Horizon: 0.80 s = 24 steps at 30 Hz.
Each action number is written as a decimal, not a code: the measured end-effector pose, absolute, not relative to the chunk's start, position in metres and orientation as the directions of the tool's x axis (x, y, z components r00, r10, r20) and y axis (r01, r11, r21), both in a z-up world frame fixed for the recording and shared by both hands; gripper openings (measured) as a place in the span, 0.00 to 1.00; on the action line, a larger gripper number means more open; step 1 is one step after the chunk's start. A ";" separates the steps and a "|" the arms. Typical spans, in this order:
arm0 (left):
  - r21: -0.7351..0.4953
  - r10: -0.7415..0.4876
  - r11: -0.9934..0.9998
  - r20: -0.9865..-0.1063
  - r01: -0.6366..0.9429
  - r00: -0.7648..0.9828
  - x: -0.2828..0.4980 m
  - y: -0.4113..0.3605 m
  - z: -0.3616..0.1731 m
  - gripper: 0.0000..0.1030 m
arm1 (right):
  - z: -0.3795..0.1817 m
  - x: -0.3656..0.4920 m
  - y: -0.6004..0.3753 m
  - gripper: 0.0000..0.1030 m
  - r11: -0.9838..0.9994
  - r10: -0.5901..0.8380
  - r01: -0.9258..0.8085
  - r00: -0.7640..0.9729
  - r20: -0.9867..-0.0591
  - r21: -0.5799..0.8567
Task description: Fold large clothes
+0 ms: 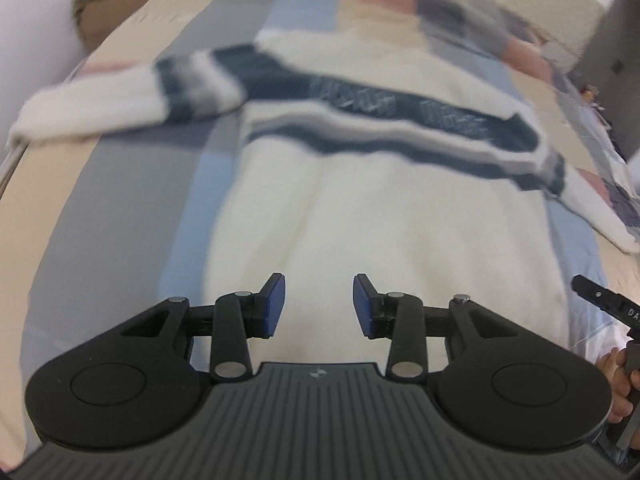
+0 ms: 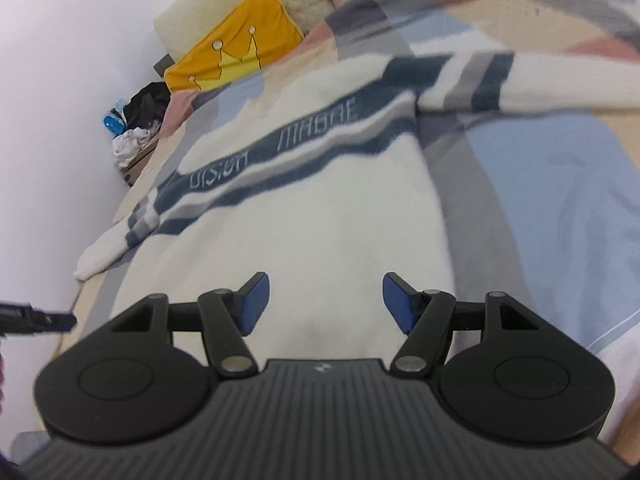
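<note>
Hovering both open grippers over the hem end of a sweater spread flat for folding.

We are holding the left gripper (image 1: 319,306) and right gripper (image 2: 325,304) with jaws wide and empty, above the cream sweater (image 1: 360,208) filling mid-frame on the patchwork bedspread (image 1: 120,208). Both sleeves are lying outstretched, presumably ready for folding inward. We are noting bare bedspread beside each sleeve, and a yellow pillow (image 2: 236,48) at upper left.
</note>
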<state>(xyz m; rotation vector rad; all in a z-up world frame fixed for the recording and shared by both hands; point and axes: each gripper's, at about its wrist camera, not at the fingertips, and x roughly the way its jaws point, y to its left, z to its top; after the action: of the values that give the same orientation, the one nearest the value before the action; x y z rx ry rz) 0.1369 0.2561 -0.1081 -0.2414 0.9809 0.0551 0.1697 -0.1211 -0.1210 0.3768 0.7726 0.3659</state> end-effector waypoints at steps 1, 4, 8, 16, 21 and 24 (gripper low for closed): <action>-0.178 -0.069 0.974 -0.820 -0.138 0.568 0.140 0.245 -0.106 0.42 | -0.120 0.169 -0.122 0.65 0.870 0.452 -0.180 0.666 -0.594 0.460; -0.179 -0.090 0.980 -0.795 -0.089 0.600 0.150 0.208 -0.103 0.42 | -0.114 0.167 -0.130 0.65 0.883 0.422 -0.176 0.704 -0.571 0.436; -0.186 -0.124 0.982 -0.756 -0.030 0.642 0.166 0.164 -0.098 0.42 | -0.104 0.166 -0.140 0.65 0.904 0.372 -0.167 0.760 -0.533 0.393; -0.241 -0.201 0.970 -0.678 0.044 0.707 0.194 0.102 -0.085 0.42 | -0.088 0.177 -0.169 0.65 0.943 0.246 -0.091 0.839 -0.485 0.319; -0.231 -0.217 0.969 -0.637 0.086 0.740 0.212 0.070 -0.080 0.42 | -0.082 0.189 -0.193 0.65 0.945 0.180 -0.021 0.866 -0.466 0.326; -0.265 -0.247 0.959 -0.608 0.101 0.755 0.224 0.052 -0.076 0.42 | -0.081 0.199 -0.207 0.65 0.940 0.146 0.023 0.873 -0.465 0.340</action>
<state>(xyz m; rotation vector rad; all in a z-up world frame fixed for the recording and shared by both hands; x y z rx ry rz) 0.2240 0.0515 -0.0762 -0.2221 0.6913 -0.1916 0.1986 -0.2068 -0.0811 0.3457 0.5073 0.0656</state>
